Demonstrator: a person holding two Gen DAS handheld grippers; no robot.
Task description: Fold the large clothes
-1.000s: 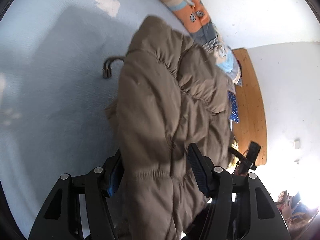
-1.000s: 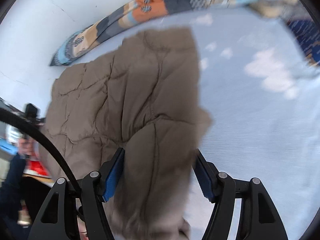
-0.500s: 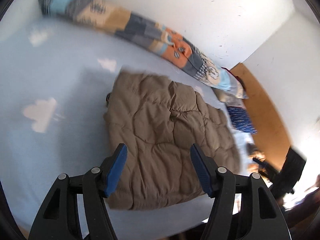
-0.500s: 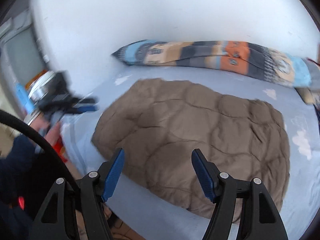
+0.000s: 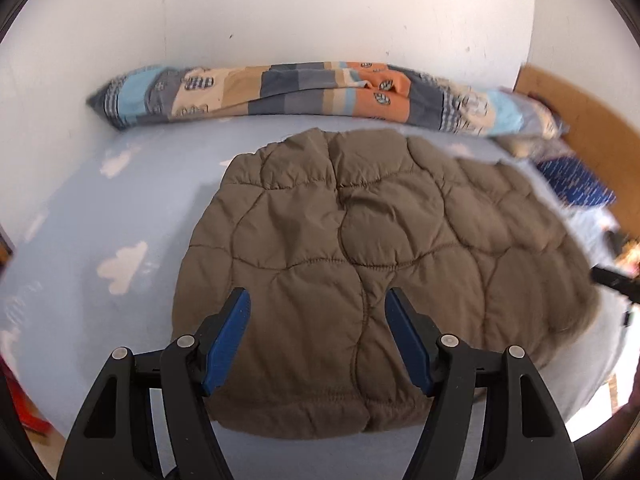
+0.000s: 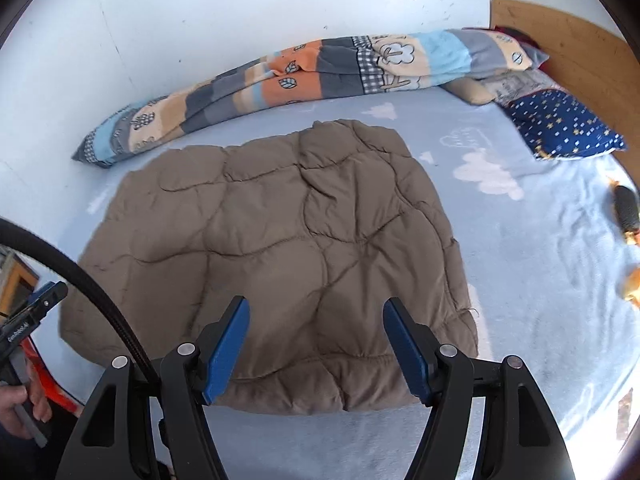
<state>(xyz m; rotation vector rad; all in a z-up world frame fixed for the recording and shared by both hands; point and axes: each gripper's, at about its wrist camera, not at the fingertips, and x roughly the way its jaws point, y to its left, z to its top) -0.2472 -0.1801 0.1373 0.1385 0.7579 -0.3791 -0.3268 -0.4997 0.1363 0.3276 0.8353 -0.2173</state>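
Observation:
A brown quilted jacket [image 5: 360, 264] lies folded flat in a rough rectangle on the light blue bed sheet [image 5: 132, 208]; it also shows in the right wrist view [image 6: 280, 248]. My left gripper [image 5: 318, 300] is open and empty, held above the jacket's near edge. My right gripper [image 6: 316, 308] is open and empty too, above the near edge of the jacket. Neither gripper touches the cloth.
A patchwork blanket [image 5: 304, 92] lies rolled along the white wall, also in the right wrist view [image 6: 304, 76]. A dark blue starred pillow [image 6: 564, 128] and a wooden headboard [image 6: 568, 40] are at the right. A small dark object [image 6: 626, 212] lies near the bed's right edge.
Both grippers let go of the jacket and pulled back and up. The jacket, held up a second ago, now lies flat on the bed.

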